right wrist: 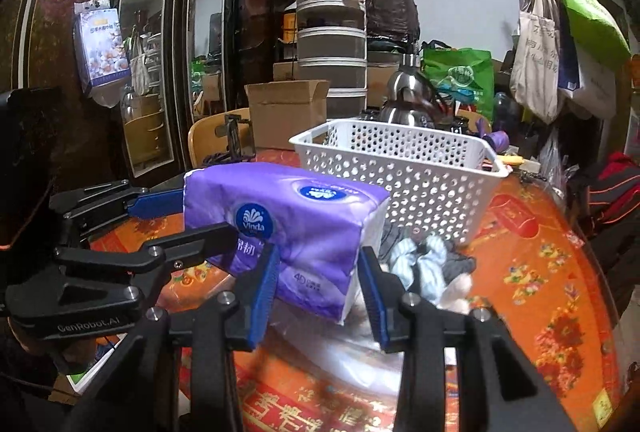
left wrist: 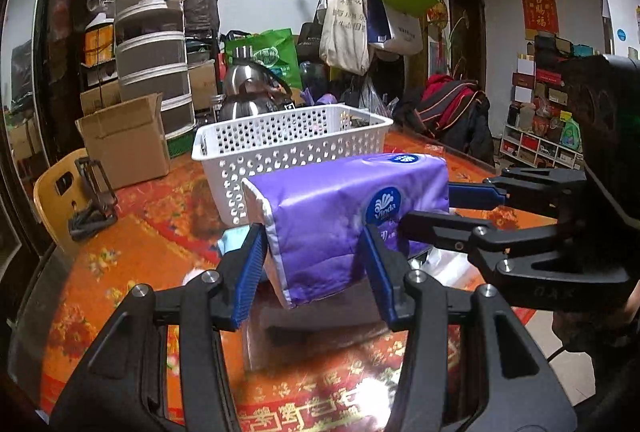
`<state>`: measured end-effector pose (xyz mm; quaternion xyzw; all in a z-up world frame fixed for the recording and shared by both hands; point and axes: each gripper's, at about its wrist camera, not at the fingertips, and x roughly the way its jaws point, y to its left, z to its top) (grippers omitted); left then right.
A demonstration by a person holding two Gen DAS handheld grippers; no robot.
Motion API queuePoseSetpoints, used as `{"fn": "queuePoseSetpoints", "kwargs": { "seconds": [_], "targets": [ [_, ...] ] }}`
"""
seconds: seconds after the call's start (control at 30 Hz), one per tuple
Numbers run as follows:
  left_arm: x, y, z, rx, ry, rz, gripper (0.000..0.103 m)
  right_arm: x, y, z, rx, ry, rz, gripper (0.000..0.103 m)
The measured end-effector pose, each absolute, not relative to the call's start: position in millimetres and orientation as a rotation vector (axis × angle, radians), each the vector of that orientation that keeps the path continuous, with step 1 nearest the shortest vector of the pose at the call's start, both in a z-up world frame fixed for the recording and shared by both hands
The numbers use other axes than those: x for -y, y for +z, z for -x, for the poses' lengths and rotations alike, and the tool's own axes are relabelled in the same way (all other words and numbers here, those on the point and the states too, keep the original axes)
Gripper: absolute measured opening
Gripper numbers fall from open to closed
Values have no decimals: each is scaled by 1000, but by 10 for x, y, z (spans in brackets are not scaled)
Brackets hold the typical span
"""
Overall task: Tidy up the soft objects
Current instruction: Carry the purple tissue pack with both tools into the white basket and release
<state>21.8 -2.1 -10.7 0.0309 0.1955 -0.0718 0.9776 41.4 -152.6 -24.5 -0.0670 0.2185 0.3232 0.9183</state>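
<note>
A purple Vinda tissue pack [left wrist: 340, 216] [right wrist: 288, 216] hangs in the air just above the orange table, held at both ends. My left gripper [left wrist: 312, 236] [right wrist: 200, 216] is shut on its left end, blue pads pressed to both sides. My right gripper [right wrist: 320, 254] [left wrist: 448, 208] is shut on the other end. A white perforated basket [left wrist: 288, 152] [right wrist: 420, 184] stands directly behind the pack. Light blue and grey soft cloths [right wrist: 424, 264] lie on the table in front of the basket, to the right of the pack. A light blue scrap [left wrist: 232, 238] peeks out by my left finger.
The round table has a glossy orange flowered cover [left wrist: 120, 252]. Behind the basket stands a steel kettle [left wrist: 252, 88]. A cardboard box [left wrist: 128, 140] and a yellow chair [left wrist: 56, 192] are at the table's far left. A coat rack with bags [left wrist: 352, 12] rises behind.
</note>
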Motion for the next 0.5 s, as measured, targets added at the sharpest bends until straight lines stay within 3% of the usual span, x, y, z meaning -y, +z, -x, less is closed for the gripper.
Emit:
{"fn": "queuePoseSetpoints", "kwargs": {
  "seconds": [0.5],
  "targets": [
    [42, 889, -1335, -358, -210, -17, 46, 1634, 579, -1099, -398, 588, 175, 39]
  ]
}}
